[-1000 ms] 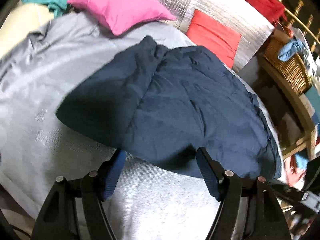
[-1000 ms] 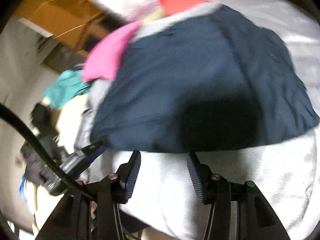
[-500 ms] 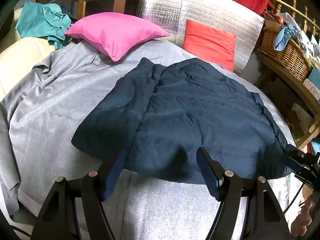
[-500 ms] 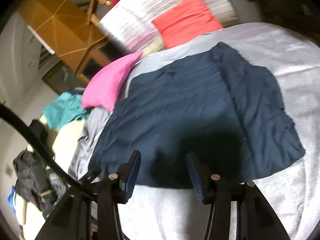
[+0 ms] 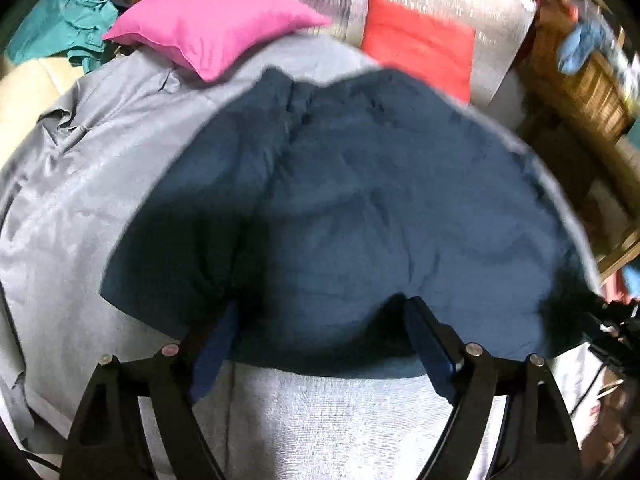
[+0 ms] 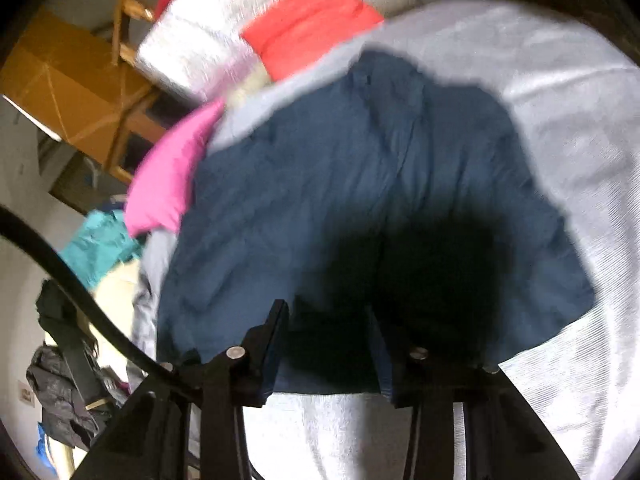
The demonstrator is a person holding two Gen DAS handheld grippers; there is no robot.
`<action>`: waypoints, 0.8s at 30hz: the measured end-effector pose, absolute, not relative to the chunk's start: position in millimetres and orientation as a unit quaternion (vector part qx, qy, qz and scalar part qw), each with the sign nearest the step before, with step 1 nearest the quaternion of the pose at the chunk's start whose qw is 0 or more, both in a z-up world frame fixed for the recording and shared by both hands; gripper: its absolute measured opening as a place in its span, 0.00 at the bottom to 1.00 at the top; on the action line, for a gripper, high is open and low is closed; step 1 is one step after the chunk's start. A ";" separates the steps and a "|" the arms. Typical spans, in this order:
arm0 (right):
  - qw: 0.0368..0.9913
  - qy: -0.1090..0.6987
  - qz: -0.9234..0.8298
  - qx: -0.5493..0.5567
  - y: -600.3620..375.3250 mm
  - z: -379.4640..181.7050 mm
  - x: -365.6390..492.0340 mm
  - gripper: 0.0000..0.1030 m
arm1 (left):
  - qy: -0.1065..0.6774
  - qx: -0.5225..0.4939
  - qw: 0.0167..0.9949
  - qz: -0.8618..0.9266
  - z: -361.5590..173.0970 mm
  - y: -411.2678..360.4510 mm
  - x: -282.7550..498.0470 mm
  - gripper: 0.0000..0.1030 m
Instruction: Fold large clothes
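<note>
A large navy garment [image 5: 360, 200] lies spread flat on a bed covered with a grey sheet [image 5: 80, 200]. My left gripper [image 5: 320, 306] hovers over the garment's near edge, jaws wide and opening. The cloth lies under the fingers and the pads press on nothing. In the right wrist view, my right gripper [image 6: 327, 308] stands over the near edge of the same garment [image 6: 360, 180], towards its other end. Its jaws are narrower and closing, and cloth lies in shadow beneath the gap. The pads do not visibly pinch it.
A pink pillow [image 5: 212, 20], a red cushion [image 5: 420, 52] and a silver foil panel [image 5: 320, 0] sit at the head of the bed. A wicker basket [image 5: 592, 80] stands on a wooden shelf at the right. A teal garment [image 5: 60, 24] lies far left.
Both grippers have come closer over the garment's near edge, so it fills more of each view. The left jaws have widened and the right jaws have narrowed.
</note>
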State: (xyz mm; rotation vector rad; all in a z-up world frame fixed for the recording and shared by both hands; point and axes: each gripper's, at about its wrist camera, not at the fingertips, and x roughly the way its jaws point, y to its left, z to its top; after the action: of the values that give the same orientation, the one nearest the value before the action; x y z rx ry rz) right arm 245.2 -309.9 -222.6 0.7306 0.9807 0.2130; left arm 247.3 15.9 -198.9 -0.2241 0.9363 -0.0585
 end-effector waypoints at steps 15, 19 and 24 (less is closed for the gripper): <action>0.813 0.462 0.004 0.355 -351.4 -238.5 256.1 0.36 | 0.470 -0.100 0.873 0.084 -213.0 74.3 271.3 0.86; 0.847 0.414 0.037 0.331 -339.6 -215.9 247.8 0.36 | 0.408 -0.099 0.904 0.076 -191.1 69.4 256.5 0.86; 0.847 0.435 0.095 0.292 -300.4 -218.8 261.5 0.37 | 0.419 -0.067 0.904 0.043 -198.2 40.4 265.1 0.86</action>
State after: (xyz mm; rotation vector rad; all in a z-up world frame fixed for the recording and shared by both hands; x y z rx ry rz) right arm 261.5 -300.4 -218.8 0.6149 0.9176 0.2001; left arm 265.1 40.4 -198.2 -0.1387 0.8663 0.0897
